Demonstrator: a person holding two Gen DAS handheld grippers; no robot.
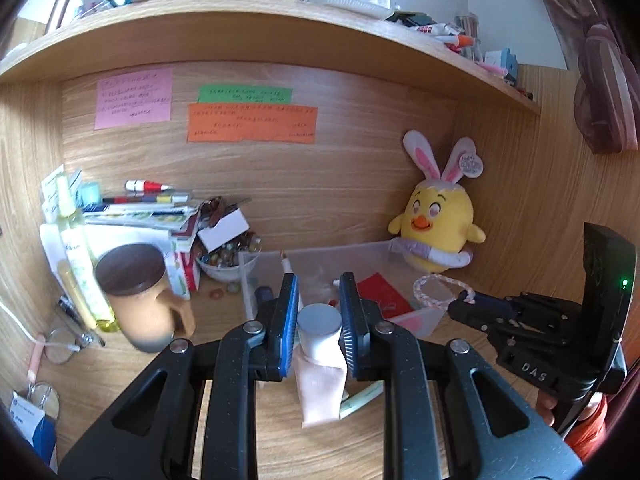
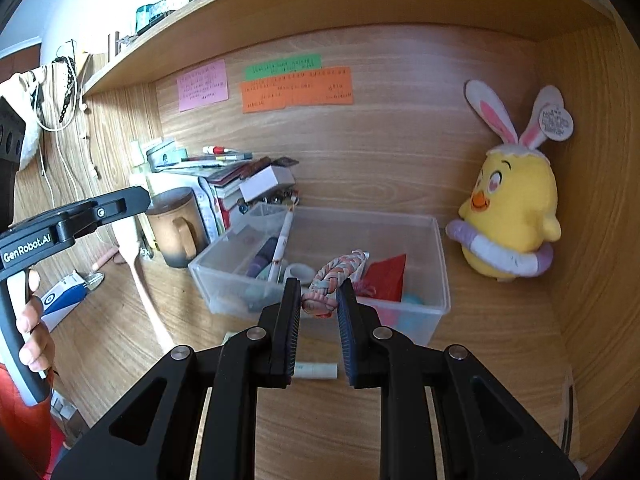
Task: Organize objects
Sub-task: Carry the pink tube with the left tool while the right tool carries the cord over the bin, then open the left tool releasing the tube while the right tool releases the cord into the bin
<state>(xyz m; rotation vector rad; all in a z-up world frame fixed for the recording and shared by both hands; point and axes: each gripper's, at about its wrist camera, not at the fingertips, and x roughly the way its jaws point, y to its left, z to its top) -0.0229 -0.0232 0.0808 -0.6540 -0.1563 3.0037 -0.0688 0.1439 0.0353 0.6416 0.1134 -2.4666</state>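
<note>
My left gripper [image 1: 319, 292] is shut on a pale pink tube [image 1: 320, 376] with a silver-white cap [image 1: 320, 326], held above the wooden desk just in front of a clear plastic box [image 1: 249, 280]. My right gripper [image 2: 318, 292] is shut on a braided pink, white and blue cord loop [image 2: 336, 274], held over the box's [image 2: 440, 268] front wall. In the left wrist view the right gripper [image 1: 466, 302] comes in from the right with the loop [image 1: 434, 286] at its tip. The box holds a pen [image 2: 282, 246], red paper [image 2: 386, 276] and a tape roll [image 2: 298, 270].
A yellow plush chick [image 2: 512, 208] stands in the right corner beside the box. At the left are a lidded brown mug [image 1: 136, 296], a yellow-green bottle [image 1: 80, 260], stacked books [image 1: 140, 216], a bowl of beads [image 1: 228, 260] and glasses [image 1: 64, 344]. A small pale stick [image 2: 316, 370] lies on the desk.
</note>
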